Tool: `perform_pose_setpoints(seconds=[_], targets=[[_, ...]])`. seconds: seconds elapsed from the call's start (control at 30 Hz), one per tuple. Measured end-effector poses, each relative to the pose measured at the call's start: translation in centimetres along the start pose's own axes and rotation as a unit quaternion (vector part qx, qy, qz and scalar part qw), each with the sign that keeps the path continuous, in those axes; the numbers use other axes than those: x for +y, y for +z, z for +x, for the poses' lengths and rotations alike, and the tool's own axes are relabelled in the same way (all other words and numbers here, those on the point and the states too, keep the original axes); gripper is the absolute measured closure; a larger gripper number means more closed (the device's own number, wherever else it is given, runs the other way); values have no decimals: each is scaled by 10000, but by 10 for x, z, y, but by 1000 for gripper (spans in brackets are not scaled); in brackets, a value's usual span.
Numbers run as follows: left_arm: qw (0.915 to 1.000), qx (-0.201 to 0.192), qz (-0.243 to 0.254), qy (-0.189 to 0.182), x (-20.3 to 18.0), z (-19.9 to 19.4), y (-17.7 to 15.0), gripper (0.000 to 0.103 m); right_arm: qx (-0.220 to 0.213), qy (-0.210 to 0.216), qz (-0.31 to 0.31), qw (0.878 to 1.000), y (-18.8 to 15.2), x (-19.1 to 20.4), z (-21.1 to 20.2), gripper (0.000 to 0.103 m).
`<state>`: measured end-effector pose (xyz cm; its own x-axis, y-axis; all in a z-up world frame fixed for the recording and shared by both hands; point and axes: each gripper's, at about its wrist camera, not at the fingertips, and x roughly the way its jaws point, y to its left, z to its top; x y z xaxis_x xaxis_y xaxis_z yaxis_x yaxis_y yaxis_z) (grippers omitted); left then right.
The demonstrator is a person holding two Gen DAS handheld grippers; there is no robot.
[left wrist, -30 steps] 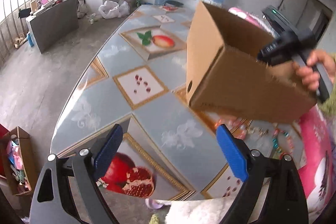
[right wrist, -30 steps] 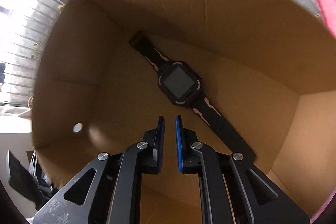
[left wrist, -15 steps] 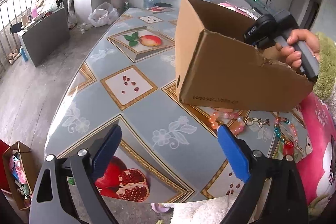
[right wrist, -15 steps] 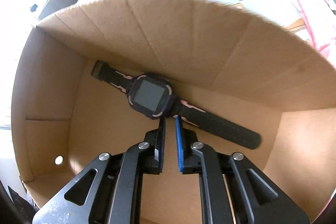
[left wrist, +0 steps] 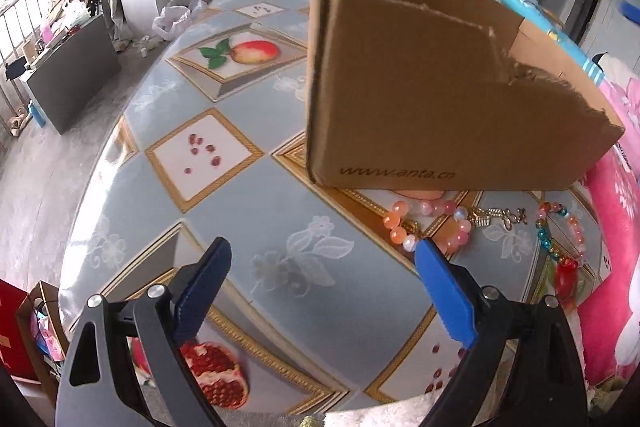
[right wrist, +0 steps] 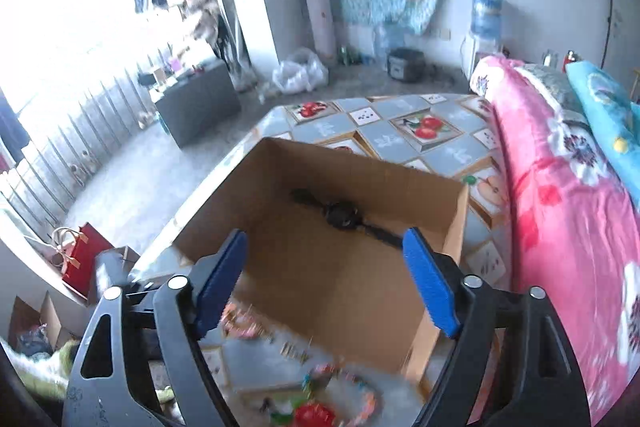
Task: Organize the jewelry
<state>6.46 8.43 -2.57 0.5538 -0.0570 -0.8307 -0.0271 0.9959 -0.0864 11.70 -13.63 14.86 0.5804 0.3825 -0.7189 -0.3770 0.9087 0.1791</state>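
Observation:
A brown cardboard box (left wrist: 432, 99) stands on the tiled table; it also shows in the right wrist view (right wrist: 344, 287), with a black watch (right wrist: 344, 215) lying inside it. A pink bead bracelet (left wrist: 424, 227), a gold clasp piece (left wrist: 496, 217) and a multicoloured bead bracelet (left wrist: 560, 239) lie on the table in front of the box. My left gripper (left wrist: 320, 275) is open and empty above the table, left of the pink bracelet. My right gripper (right wrist: 324, 275) is open and empty, above the box's near side. The bracelets (right wrist: 332, 399) below it are blurred.
A pink flowered blanket (right wrist: 568, 211) borders the table on the right. The table (left wrist: 248, 195) has fruit-pattern tiles. Its left edge drops to the floor, where a red bag (right wrist: 80, 259) and a small carton (left wrist: 36, 339) stand.
My right gripper has opened, let go of the box wall and pulled up and back out of the box. The box, held tilted before, now rests on the table. The left gripper drew closer.

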Motion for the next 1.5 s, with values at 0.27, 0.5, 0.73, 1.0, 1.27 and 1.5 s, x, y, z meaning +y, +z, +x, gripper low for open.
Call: perform_pose_setpoints(seconds=[0.27,0.5,0.73,1.0,1.27,1.5], targets=[[9997,87,176,131,-12,12,8,12,614,-636,348,9955,-76,1,31,21],[9999,-99,93,-71,-7,1,6,12,1122,-1067,195,9877,-124,26,58,8],[9996,-267,91,-93,-8,-14,1,12,721,-1448,-226,9866,-136,33,47,8],[9932,-352,128,-1103,-33,-34,-6,6,152,-1072,605,9923,-153,-20,21,8],[9791,-147,97,-2024,-63,-29,-1,6,496,-672,1498,9852,-167,-53,35,26],[9788,-168,423,-1995,-88,-20,2,6,568,-583,1650,9829,-166,-65,48,48]])
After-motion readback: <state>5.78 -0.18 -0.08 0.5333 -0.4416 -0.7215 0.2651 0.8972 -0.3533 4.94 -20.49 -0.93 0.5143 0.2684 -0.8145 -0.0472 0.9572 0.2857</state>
